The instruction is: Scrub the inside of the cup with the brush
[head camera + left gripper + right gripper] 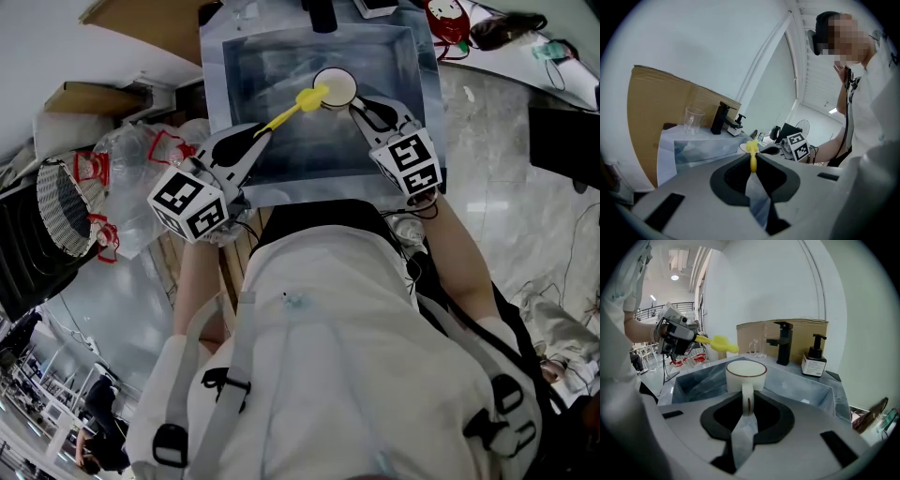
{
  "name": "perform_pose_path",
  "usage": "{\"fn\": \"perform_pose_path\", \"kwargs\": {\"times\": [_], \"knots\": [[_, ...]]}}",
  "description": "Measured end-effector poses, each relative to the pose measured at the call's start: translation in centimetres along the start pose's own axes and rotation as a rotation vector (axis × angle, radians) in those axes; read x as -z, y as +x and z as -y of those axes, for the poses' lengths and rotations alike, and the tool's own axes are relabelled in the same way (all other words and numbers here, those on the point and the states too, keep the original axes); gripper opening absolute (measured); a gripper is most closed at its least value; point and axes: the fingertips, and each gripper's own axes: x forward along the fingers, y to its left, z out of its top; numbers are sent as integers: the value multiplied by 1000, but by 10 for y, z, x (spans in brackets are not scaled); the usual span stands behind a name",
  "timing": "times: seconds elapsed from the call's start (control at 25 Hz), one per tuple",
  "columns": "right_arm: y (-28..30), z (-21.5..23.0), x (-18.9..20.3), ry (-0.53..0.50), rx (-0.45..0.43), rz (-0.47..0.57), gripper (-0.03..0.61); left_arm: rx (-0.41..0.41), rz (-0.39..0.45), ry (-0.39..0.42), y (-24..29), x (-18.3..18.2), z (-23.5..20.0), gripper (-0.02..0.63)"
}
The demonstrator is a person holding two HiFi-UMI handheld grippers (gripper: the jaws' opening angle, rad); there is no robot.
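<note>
torso in white top (328,328), nearest. left gripper (261,136), over the sink's (281,66) near left: fingers clamped on yellow brush (298,105), long axis slanting up-right, head beside the cup (335,87) rim, not yet inside. right gripper (359,110): fingers pinching cup handle, over mid-sink. bristles indistinct.

The bench (841,400) is a pale grey top with a rectangular sink (806,391) sunk into it. Along its back edge stand a black tap (782,342), a dark pump bottle (814,363) and a clear glass (693,121). A cardboard sheet (651,108) rises behind, perhaps leaning against the wall.
</note>
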Motion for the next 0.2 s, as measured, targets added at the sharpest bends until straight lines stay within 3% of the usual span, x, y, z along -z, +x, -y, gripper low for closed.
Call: {"fn": "perform_pose_path", "kwargs": {"times": [0.2], "knots": [[1, -1, 1, -1, -5, -2, 69, 2, 2, -6, 1, 2, 0, 40]]}}
